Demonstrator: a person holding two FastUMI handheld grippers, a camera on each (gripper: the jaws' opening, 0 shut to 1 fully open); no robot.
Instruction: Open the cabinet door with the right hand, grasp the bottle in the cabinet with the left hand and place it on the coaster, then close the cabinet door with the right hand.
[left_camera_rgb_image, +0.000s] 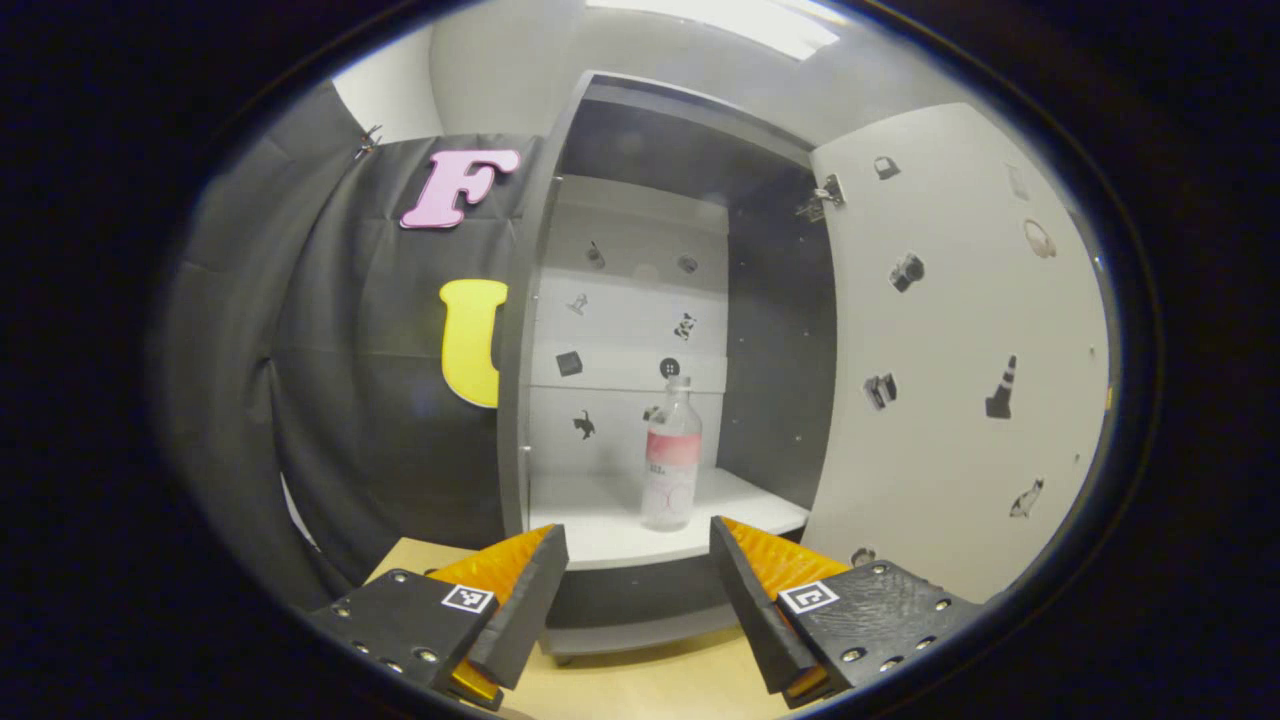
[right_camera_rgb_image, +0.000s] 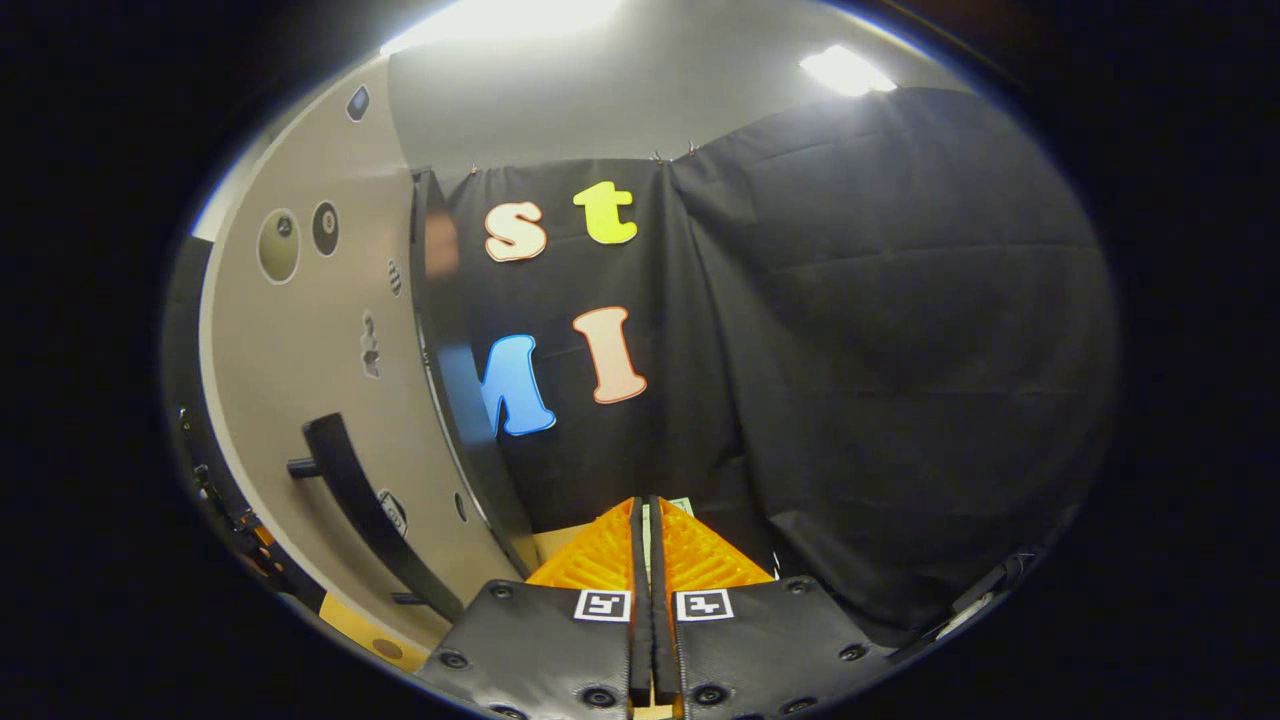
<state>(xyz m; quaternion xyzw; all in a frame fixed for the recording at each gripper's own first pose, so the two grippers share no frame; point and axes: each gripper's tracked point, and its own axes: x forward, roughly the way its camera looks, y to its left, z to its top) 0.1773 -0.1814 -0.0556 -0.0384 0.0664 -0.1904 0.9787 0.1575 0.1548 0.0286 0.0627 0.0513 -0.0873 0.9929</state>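
Left gripper view: my left gripper has its jaws released, facing the bottle upright on the cabinet shelf, door open. Next I reach in and grasp it. Right gripper view: right gripper jaws clenched, empty, beside the door handle.

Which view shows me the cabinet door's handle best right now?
The right gripper view: the black bar handle runs down the door's outer face, beside the shut right gripper. The left gripper view looks at the door's inner, stickered face, swung open beside the bottle, with the handle out of sight.
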